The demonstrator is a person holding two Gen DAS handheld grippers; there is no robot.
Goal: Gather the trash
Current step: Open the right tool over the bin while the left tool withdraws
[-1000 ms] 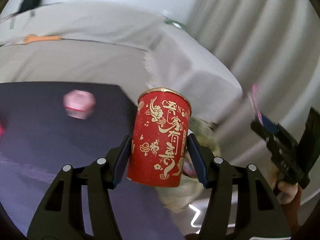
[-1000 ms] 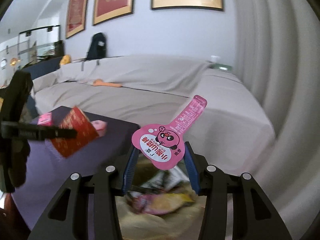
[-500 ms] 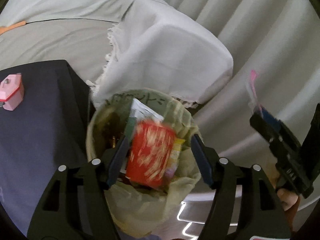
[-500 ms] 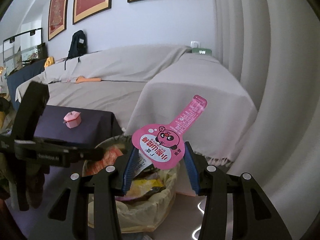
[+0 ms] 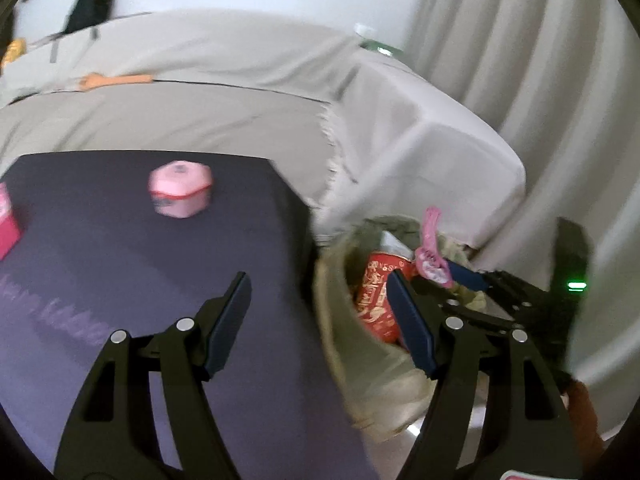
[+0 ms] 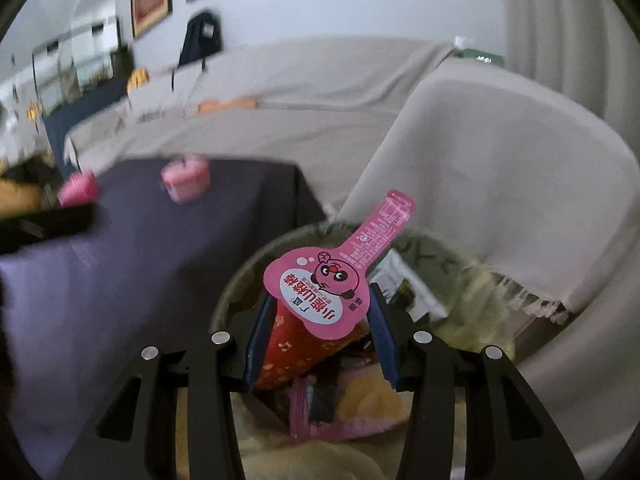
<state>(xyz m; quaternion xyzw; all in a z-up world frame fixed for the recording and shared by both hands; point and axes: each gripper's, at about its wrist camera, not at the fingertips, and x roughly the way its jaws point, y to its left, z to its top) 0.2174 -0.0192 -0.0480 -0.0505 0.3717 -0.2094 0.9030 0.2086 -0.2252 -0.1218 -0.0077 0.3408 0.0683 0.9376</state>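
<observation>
My left gripper (image 5: 320,312) is open and empty over the right edge of the dark table (image 5: 120,280). The red cup with gold print (image 5: 378,300) lies in the bagged trash bin (image 5: 344,344) beside the table; it also shows in the right wrist view (image 6: 292,356). My right gripper (image 6: 316,336) is shut on a pink wrapper with a cartoon face (image 6: 332,288) and holds it above the bin (image 6: 240,284). The wrapper (image 5: 430,248) and right gripper (image 5: 460,276) show over the bin in the left wrist view.
A pink box (image 5: 180,190) and a red-pink item (image 5: 6,224) sit on the table. A sofa under grey cloth (image 5: 400,140) stands behind the bin, curtains (image 5: 540,80) to the right. The bin holds several other wrappers (image 6: 360,400).
My left gripper let go of the red cup into the bin, opened, and swung back left over the table. My right gripper moved down closer over the bin with the pink wrapper.
</observation>
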